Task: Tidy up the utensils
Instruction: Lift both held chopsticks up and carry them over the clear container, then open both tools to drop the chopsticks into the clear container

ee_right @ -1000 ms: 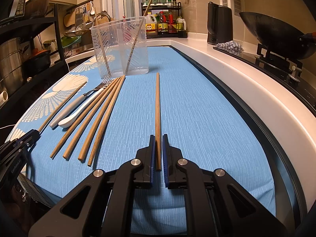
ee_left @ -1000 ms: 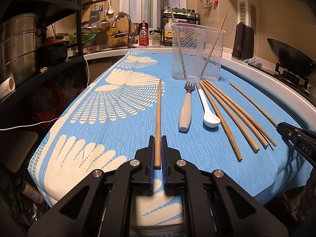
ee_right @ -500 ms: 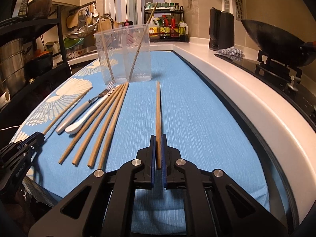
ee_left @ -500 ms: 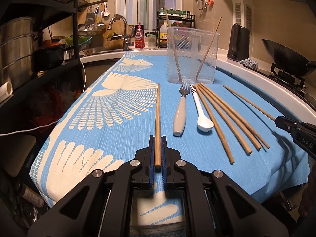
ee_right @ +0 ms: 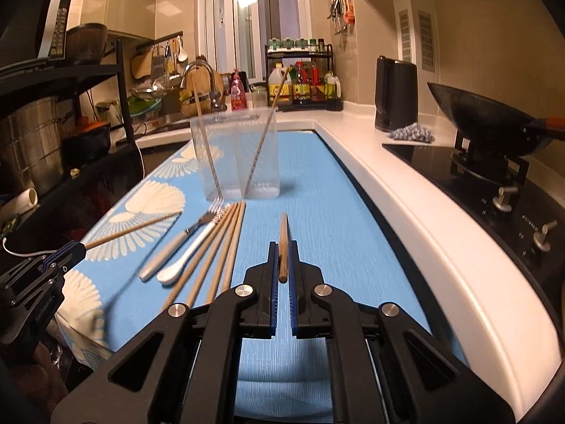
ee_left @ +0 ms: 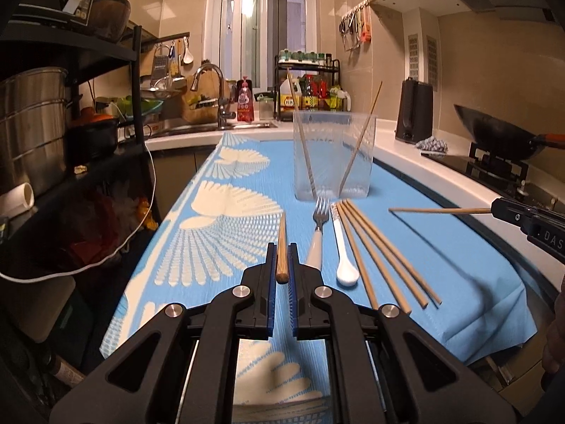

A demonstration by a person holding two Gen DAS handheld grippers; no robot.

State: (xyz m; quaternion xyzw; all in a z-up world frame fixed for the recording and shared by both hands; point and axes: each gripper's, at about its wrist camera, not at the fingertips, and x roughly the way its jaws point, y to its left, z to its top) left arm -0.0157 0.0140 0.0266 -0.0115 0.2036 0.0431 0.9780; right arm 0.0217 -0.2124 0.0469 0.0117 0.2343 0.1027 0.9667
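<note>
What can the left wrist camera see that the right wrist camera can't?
Only the left wrist view shows the right tongs from the side, carrying a chopstick. Only the right wrist view shows the stove knobs and the left tongs from the side, with their chopstick. Both show the clear container with two chopsticks inside, the fork, the white spoon, four chopsticks lying on the blue cloth, and the wok.
</note>
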